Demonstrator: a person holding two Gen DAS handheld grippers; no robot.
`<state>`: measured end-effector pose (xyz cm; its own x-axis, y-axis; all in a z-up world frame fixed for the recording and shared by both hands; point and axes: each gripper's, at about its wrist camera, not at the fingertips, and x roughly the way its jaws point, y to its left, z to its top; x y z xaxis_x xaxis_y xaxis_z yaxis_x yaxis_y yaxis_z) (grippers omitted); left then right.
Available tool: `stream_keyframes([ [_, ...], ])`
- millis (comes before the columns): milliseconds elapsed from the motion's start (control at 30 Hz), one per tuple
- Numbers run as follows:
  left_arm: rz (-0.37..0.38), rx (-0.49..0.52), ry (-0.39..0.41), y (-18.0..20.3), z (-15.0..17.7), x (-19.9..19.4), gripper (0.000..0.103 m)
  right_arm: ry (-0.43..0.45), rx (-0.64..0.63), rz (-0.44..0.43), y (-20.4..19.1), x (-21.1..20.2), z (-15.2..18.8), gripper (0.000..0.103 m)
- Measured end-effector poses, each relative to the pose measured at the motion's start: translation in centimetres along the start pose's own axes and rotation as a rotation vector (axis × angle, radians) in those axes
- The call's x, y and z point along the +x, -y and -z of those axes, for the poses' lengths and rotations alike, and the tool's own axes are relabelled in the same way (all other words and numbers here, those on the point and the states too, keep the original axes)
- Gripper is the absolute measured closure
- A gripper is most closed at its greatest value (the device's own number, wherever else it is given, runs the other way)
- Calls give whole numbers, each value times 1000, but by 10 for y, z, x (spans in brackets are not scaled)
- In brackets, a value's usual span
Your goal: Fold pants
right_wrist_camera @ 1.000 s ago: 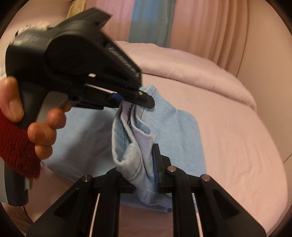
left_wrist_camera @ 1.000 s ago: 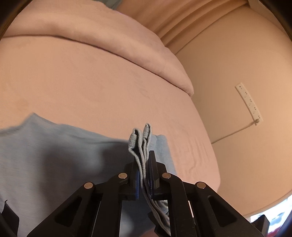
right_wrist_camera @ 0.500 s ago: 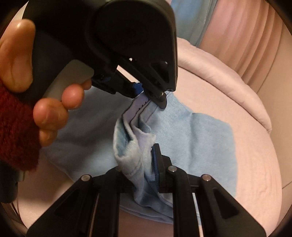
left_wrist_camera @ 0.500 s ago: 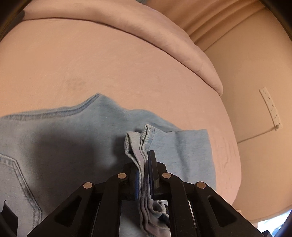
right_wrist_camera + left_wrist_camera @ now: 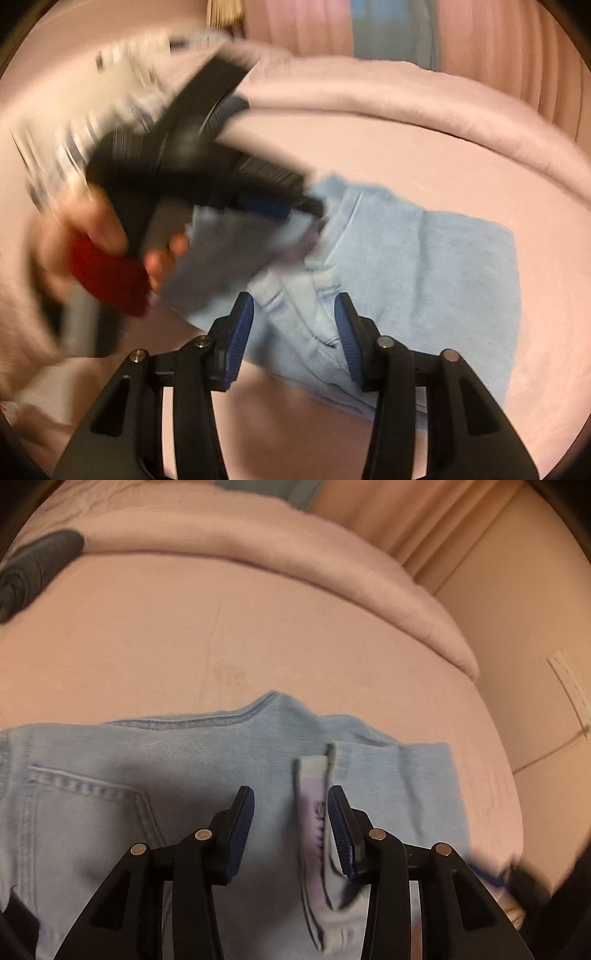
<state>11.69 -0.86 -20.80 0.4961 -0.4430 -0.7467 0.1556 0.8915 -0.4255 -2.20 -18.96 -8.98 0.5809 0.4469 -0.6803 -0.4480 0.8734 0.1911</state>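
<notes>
Now, line by line:
Pants: light blue pants [image 5: 192, 775] lie folded on the bed [image 5: 229, 635]; a back pocket shows at the left of the left wrist view, and a stitched seam runs along the far edge.
Waistband: a doubled strip of waistband [image 5: 317, 805] with a pale inner label stands up between the fingers, close against the right-hand pad, in the left wrist view.
Left hand-held gripper: the left hand-held gripper [image 5: 291, 830] has its jaws opening; the waistband is between them but the left-hand pad stands clear of it, so the cloth is released.
Right hand-held gripper: the right hand-held gripper [image 5: 293, 332] has its jaws opening too; denim lies beneath and between the blue pads, with neither pad clearly pressing on it.
Hand: in the right wrist view a blurred hand [image 5: 107, 229] with a red cuff [image 5: 107, 280] holds the left tool above the pants' left part.
Bed: pink sheet, with a rolled pink blanket [image 5: 295, 554] along the far side and a dark grey cloth [image 5: 33, 572] at far left.
Wall: a white power strip [image 5: 569, 686] hangs at the right in the left wrist view.
</notes>
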Motion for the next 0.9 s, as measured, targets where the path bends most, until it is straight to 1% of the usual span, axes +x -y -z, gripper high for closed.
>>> stream_keyframes([
  [33,23,15,0,6,3,-3,64,15,30,22,12,-7,-5,59],
  [67,63,34,0,15,7,-7,64,27,64,35,25,-14,-10,57],
  [100,101,51,-2,24,13,-8,64,49,106,51,42,-21,-16,59],
  [133,119,59,-8,28,15,-7,64,50,122,72,52,-23,-19,63],
  [167,129,66,-23,36,20,-3,64,34,134,129,65,-21,-24,65],
  [200,122,66,-33,39,24,1,64,21,139,174,80,-15,-31,70],
  [233,115,58,-42,39,27,5,64,-3,151,209,90,-10,-32,72],
  [267,109,48,-51,37,30,8,64,-29,155,213,94,-6,-27,72],
  [333,104,16,-74,34,36,14,64,-139,140,251,98,14,-10,72],
  [367,101,-2,-84,28,41,15,64,-216,115,266,97,28,-1,72],
  [400,110,-14,-87,22,47,13,64,-246,84,277,91,32,8,71],
  [433,123,-25,-92,18,50,13,64,-221,10,292,84,29,13,70],
  [467,151,-49,-109,12,55,14,64,-201,-58,292,73,21,14,70],
  [500,180,-71,-114,7,58,15,64,-190,-62,261,71,14,12,70],
  [533,195,-85,-107,6,58,15,64,-169,-41,203,73,5,13,70],
  [567,222,-117,-102,1,57,14,64,-148,-7,124,71,-1,9,71],
  [600,253,-152,-104,-3,55,14,64,-145,3,91,70,-4,10,73],
  [633,276,-170,-104,-6,54,12,64,-146,0,78,68,-4,9,73],
  [667,288,-170,-103,-7,53,11,64,-148,-11,79,64,-3,7,73],
  [700,302,-166,-107,-6,52,10,64,-155,-15,68,60,-2,6,71],
  [733,320,-166,-122,-5,51,11,64,-161,-18,50,60,-1,7,71],
  [800,308,-177,-171,-3,50,17,64,-167,-38,3,50,3,7,71],
  [833,311,-188,-180,-4,51,16,64,-168,-50,-22,55,18,17,71],
  [900,340,-222,-185,-8,52,14,64,-160,-106,-68,38,22,21,71],
])
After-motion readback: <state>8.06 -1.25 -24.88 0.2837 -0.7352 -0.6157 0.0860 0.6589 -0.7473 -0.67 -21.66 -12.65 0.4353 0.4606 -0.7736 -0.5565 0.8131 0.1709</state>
